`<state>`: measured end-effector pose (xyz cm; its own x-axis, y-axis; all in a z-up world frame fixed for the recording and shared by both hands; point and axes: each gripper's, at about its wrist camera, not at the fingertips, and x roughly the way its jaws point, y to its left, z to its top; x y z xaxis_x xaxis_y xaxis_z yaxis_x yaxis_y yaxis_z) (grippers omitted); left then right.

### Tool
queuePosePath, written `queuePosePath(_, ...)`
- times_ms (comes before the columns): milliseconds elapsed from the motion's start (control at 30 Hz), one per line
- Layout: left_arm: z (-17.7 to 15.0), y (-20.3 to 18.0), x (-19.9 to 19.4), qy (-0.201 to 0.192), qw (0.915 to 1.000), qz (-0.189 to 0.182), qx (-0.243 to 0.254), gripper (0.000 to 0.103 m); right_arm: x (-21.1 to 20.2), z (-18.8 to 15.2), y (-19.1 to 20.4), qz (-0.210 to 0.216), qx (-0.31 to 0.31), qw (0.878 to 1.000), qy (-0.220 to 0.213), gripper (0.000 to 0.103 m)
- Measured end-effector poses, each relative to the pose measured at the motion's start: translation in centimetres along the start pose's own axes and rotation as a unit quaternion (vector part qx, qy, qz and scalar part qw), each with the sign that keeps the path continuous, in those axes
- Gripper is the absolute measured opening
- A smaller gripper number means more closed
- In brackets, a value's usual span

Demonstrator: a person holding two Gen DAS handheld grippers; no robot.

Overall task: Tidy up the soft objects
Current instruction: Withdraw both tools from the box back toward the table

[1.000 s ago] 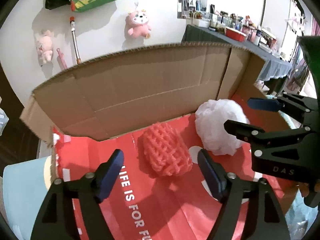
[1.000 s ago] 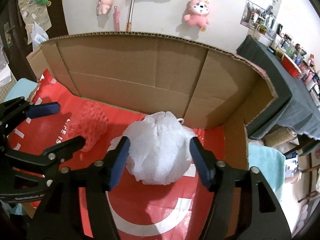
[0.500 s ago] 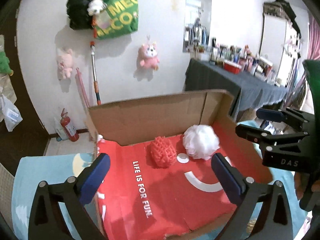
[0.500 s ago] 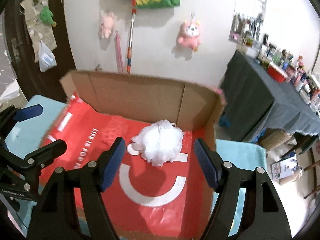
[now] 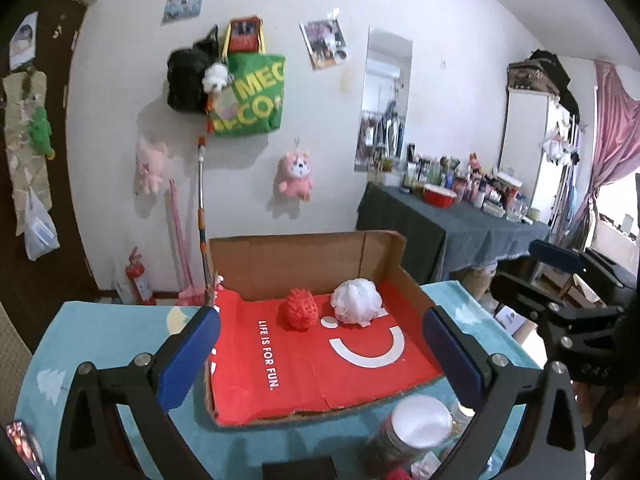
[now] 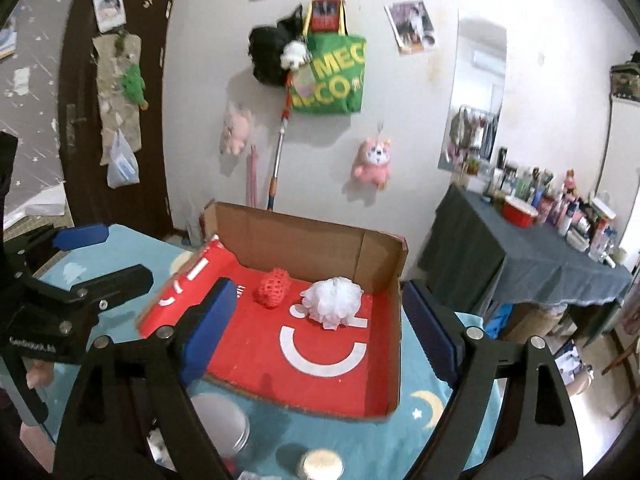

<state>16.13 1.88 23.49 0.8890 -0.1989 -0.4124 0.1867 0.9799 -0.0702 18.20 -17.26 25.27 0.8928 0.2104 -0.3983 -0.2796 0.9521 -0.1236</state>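
Nearest the lens, the left hand-held gripper (image 5: 320,344) stands with its jaws spread as wide as they go and nothing between them, and the right hand-held gripper (image 6: 316,320) has its jaws still opening, also with nothing between the pads. A second ago both were down inside the box (image 5: 304,264), the left one framing the red puff (image 5: 299,314) and the right one set around the white puff (image 6: 334,306); now both have pulled up and back, so the whole box shows in each view and the puffs look small. That reads as a finished placement: both soft things are let go and sit in the box, and the hands are free for whatever comes next. Below the jaws, at the near edge of the surface (image 5: 108,332), lie a jar with a white lid (image 5: 420,420) and some small clutter, too blurred to name; whether any of it is soft and still to be sorted cannot be told. Beyond that comes the open front of the box with its red printed floor. At the back, near the cardboard wall, the red puff lies to the left and the white puff just beside it to the right, a narrow gap showing between them in the left view. Both puffs are well apart from either gripper, ahead of and below the fingertips.
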Motion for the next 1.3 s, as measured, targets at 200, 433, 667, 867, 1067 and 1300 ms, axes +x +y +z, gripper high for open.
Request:
queuePosePath(200, -2.7, -1.4, -5.0, -0.048, 0.9987, 0.015, 0.007, 0.103, -6.0, -2.8, 1.4, 0.005, 0.001, 0.999, -0.042, 0.091)
queuePosePath(433, -7.6, -3.9, -9.5, -0.091, 0.9949, 0.035, 0.023, 0.103, -11.1, -7.6, 2.6, -0.002, 0.012, 0.998, -0.069, 0.096)
queuePosePath(667, -12.9, -5.2, -10.2, -0.081, 0.9957, 0.043, 0.016, 0.103, -12.5, -12.6, 2.8, -0.026, 0.031, 0.997, -0.065, 0.097)
queuePosePath(867, -16.5, -5.7, -9.4, -0.057, 0.9974, 0.042, 0.014, 0.103, -12.1, -16.9, 3.4, -0.057, 0.029, 0.997, -0.052, 0.097)
queuePosePath(1067, -19.2, -5.5, -7.8, -0.03, 0.9982, 0.05, 0.01, 0.103, -10.3, -20.6, 3.7, -0.066, 0.035, 0.997, -0.016, 0.097)
queuePosePath(1300, -22.5, -4.8, -5.1, 0.019, 0.9981, 0.059, 0.002, 0.103, -7.7, -23.7, 3.2, -0.06, 0.062, 0.996, 0.03, 0.097)
